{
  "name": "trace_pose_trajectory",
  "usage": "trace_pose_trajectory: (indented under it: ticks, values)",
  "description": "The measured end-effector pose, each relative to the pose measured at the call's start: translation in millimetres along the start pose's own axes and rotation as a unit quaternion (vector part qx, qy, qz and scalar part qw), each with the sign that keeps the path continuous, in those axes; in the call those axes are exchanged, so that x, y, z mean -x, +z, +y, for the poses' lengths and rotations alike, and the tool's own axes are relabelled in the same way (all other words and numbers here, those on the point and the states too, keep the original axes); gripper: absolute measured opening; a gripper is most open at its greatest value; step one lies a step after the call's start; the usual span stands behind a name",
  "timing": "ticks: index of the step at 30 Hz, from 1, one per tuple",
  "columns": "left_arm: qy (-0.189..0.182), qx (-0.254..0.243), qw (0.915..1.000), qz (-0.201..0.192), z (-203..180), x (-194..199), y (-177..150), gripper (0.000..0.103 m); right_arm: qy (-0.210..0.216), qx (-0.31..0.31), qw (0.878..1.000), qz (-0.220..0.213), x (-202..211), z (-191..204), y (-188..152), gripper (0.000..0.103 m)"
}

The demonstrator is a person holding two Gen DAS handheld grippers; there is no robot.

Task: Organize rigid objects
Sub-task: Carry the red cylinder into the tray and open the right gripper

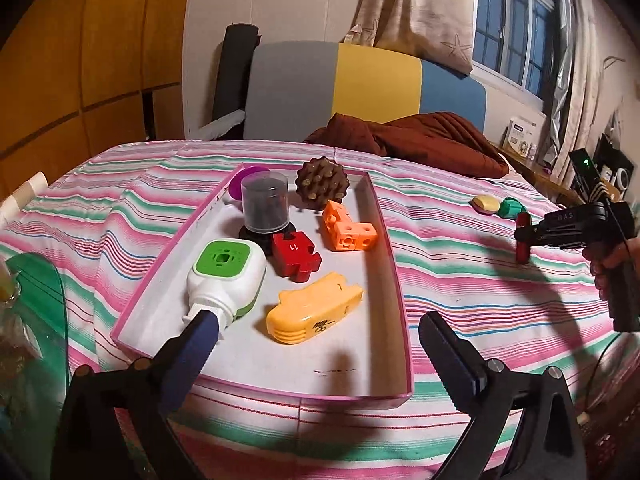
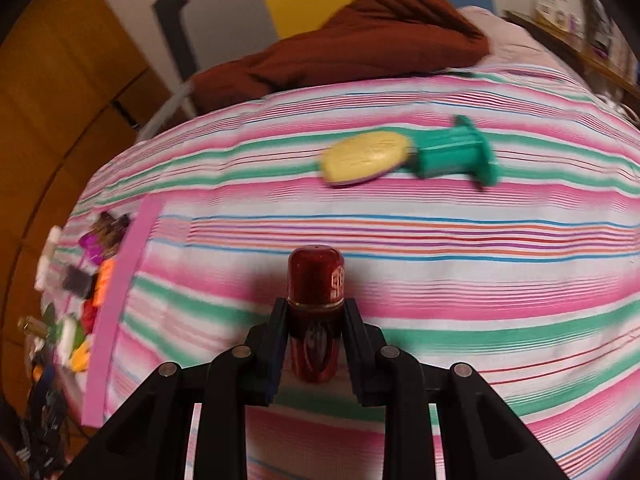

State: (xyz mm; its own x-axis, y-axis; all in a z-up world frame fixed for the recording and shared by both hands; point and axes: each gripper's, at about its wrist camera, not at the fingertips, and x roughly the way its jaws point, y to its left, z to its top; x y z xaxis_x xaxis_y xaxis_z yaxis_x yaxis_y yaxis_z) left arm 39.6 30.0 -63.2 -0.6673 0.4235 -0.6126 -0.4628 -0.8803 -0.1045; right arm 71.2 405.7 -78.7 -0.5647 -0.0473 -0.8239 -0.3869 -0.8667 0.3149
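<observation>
A pink-rimmed tray (image 1: 396,280) on the striped bed holds a white and green gadget (image 1: 226,276), a yellow-orange plastic piece (image 1: 314,308), a red puzzle block (image 1: 296,254), an orange block piece (image 1: 346,228), a brown knobbly ball (image 1: 322,180) and a clear dark-filled jar (image 1: 266,204). My left gripper (image 1: 316,344) is open above the tray's near end, one finger beside the gadget. My right gripper (image 2: 316,308) is shut on a dark red capsule-shaped bottle (image 2: 316,276), held above the bedspread. It also shows at the right of the left wrist view (image 1: 524,240).
A yellow oval piece (image 2: 364,158) and a green spool (image 2: 456,152) lie together on the bedspread beyond the right gripper. The tray's pink wall (image 2: 120,292) is to its left. A brown blanket (image 1: 420,136) lies at the bed's far end. A glass table edge (image 1: 44,280) is at left.
</observation>
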Motion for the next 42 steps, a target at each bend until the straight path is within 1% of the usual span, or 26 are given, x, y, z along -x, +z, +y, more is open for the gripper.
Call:
trace_pose_trajectory:
  ticks: [4, 13, 18, 21, 24, 26, 30, 33, 37, 39, 42]
  values:
    - [0.000, -0.001, 1.0000, -0.003, 1.3, 3.8, -1.0, 0.101, 0.038, 0.023, 0.999, -0.005, 1.4, 25.4, -8.1, 0.026]
    - [0.001, 0.007, 0.9999, -0.011, 8.1, 10.4, -4.4, 0.101, 0.082, 0.053, 0.995, -0.001, 3.4, 82.0, -22.5, 0.026]
    - [0.001, 0.009, 0.9999, -0.013, 11.0, 13.5, -7.1, 0.101, 0.129, 0.094, 0.987, 0.010, 5.8, 135.4, -27.5, 0.026]
    - [0.002, 0.011, 0.9999, -0.013, 12.5, 15.0, -8.9, 0.101, 0.142, 0.130, 0.981, 0.022, 1.5, 172.9, -33.0, 0.026]
    - [0.002, 0.012, 0.9998, -0.016, 14.8, 18.0, -9.8, 0.101, 0.139, 0.162, 0.977, 0.028, -5.6, 202.7, -38.8, 0.026]
    - [0.003, 0.014, 0.9997, -0.022, 17.3, 21.3, -10.0, 0.101, 0.126, 0.184, 0.974, 0.033, -13.1, 222.0, -41.0, 0.026]
    - [0.003, 0.021, 0.9995, -0.024, 22.8, 24.1, -11.6, 0.101, 0.106, 0.223, 0.968, 0.044, -26.3, 244.4, -41.6, 0.026]
    - [0.006, 0.026, 0.9993, -0.025, 26.6, 25.3, -12.0, 0.101, 0.060, 0.246, 0.965, 0.063, -40.3, 256.5, -41.4, 0.026]
    - [0.006, 0.034, 0.9991, -0.025, 30.5, 25.5, -12.1, 0.101, 0.026, 0.263, 0.960, 0.089, -61.4, 262.8, -41.8, 0.026]
    - [0.006, 0.035, 0.9991, -0.024, 30.9, 25.1, -12.5, 0.101, 0.028, 0.261, 0.961, 0.086, -66.3, 262.8, -41.0, 0.029]
    - [0.007, 0.036, 0.9990, -0.026, 31.9, 25.8, -12.7, 0.101, 0.053, 0.224, 0.970, 0.078, -63.7, 254.7, -35.8, 0.032]
